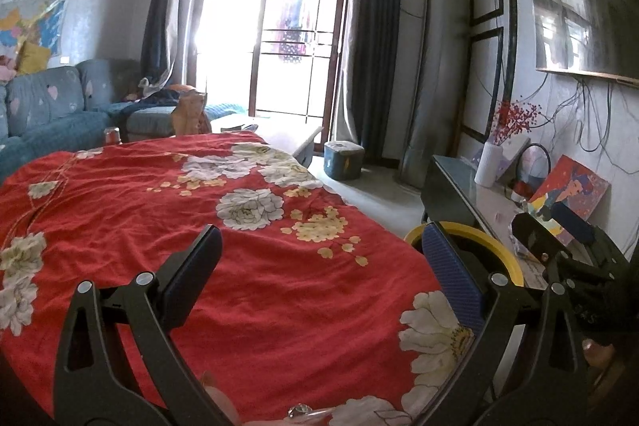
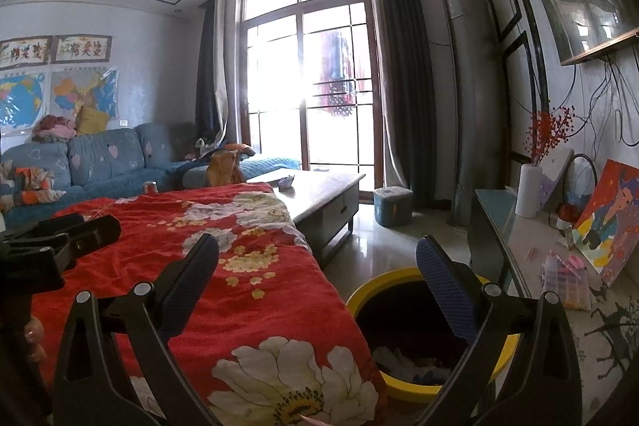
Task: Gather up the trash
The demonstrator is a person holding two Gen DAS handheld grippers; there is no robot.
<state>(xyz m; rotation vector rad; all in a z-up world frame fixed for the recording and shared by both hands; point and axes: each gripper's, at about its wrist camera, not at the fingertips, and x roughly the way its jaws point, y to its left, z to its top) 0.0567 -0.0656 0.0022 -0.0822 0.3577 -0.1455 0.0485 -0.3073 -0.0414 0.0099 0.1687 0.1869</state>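
A living room with a bright balcony door [image 2: 311, 86], a blue sofa [image 2: 108, 154] and a low coffee table [image 2: 319, 186] lies behind a surface covered by a red flowered cloth [image 1: 199, 226]. This cloth takes most of the near ground in both views.

The left gripper [image 1: 319, 258] hovers over the cloth with its two blue pads spread wide, and nothing is between them. The right gripper [image 2: 317, 266] is also spread wide and empty. It hangs over the right border of the cloth, so one finger is above the cloth and the other is above the yellow-rimmed trash bin [image 2: 431, 330]. I judge that it is held there because this is the place where trash is dropped.

The bin stands on the floor, just beside the cloth's right edge, and below its level. Inside it some pale crumpled trash [image 2: 399, 358] shows at the bottom. At the very low border of the left view a small shiny thing [image 1: 299, 411] lies on the cloth; I cannot tell what it is, perhaps a wrapper.

The middle of the cloth is open for moving. To the right, the space is narrower: the glass-topped TV stand [image 2: 503, 226] with a white vase [image 2: 528, 190] stands near the bin. The cloth's edge hangs down toward the bin and could catch a finger.
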